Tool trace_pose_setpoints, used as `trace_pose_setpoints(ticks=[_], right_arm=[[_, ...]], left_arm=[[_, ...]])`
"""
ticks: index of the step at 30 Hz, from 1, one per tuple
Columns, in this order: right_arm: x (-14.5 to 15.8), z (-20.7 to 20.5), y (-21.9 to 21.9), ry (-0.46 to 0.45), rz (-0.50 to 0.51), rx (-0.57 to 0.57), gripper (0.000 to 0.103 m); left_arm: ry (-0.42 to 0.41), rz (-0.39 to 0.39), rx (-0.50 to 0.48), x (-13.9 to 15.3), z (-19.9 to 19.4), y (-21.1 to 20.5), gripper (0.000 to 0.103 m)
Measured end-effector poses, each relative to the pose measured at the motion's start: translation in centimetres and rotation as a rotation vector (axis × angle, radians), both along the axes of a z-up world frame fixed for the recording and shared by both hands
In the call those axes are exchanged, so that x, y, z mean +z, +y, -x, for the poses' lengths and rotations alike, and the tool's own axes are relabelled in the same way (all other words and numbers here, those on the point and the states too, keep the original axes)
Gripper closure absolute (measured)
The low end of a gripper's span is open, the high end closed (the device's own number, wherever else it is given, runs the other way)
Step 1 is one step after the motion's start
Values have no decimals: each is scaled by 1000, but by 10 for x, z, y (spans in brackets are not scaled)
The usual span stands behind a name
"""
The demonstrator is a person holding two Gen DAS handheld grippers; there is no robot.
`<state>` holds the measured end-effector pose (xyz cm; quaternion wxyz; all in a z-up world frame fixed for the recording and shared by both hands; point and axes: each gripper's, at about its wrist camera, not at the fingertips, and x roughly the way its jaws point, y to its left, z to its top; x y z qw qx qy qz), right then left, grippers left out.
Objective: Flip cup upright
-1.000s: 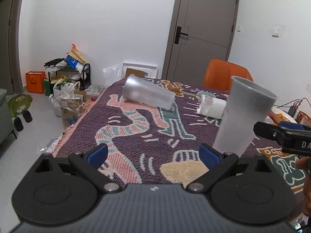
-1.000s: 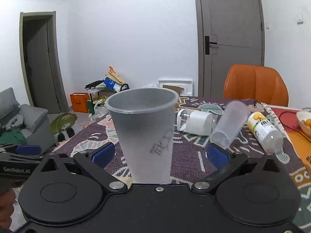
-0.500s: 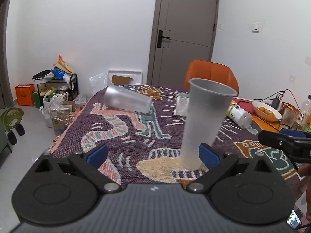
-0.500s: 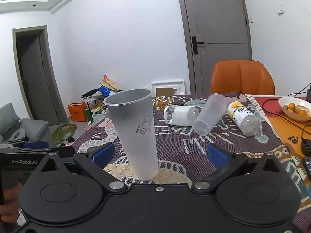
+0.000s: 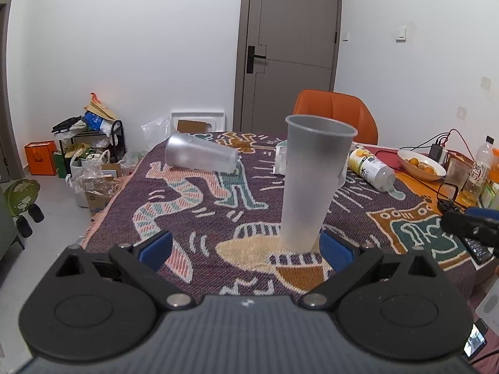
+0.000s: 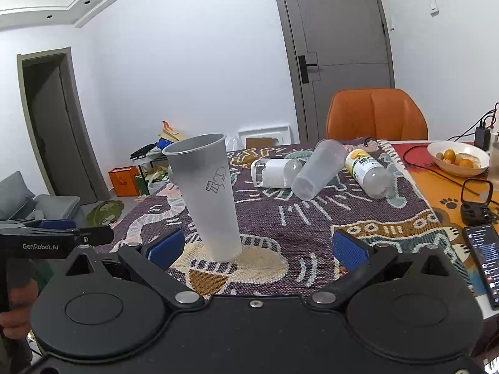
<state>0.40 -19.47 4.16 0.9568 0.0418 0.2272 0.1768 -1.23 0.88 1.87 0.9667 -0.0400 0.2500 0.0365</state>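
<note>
A tall frosted plastic cup (image 5: 312, 184) stands upright, mouth up, on the patterned cloth near the table's front; it also shows in the right wrist view (image 6: 209, 196) with a small drawing on its side. My left gripper (image 5: 246, 246) is open and empty, just short of the cup. My right gripper (image 6: 254, 244) is open and empty, drawn back from the cup. A second frosted cup (image 5: 199, 155) lies on its side at the far left. A third clear cup (image 6: 318, 168) lies tipped further back.
A white mug (image 6: 274, 173) and a yellow-labelled bottle (image 6: 369, 171) lie on their sides at the back. A bowl of fruit (image 6: 457, 157), cables, an earbud case (image 6: 475, 202) and a phone (image 6: 485, 255) are to the right. An orange chair (image 6: 375, 113) stands behind.
The right gripper has let go of the cup, left it upright on the cloth and drawn back. The left gripper has swung right so the cup now stands in front of it.
</note>
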Motion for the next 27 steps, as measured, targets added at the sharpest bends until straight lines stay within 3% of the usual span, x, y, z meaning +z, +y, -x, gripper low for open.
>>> trace_pose_setpoints(ticks=[27], right_arm=[[-7,6,12,34,28,65,0]], left_arm=[[22,-1,5,-4,9,9,3]])
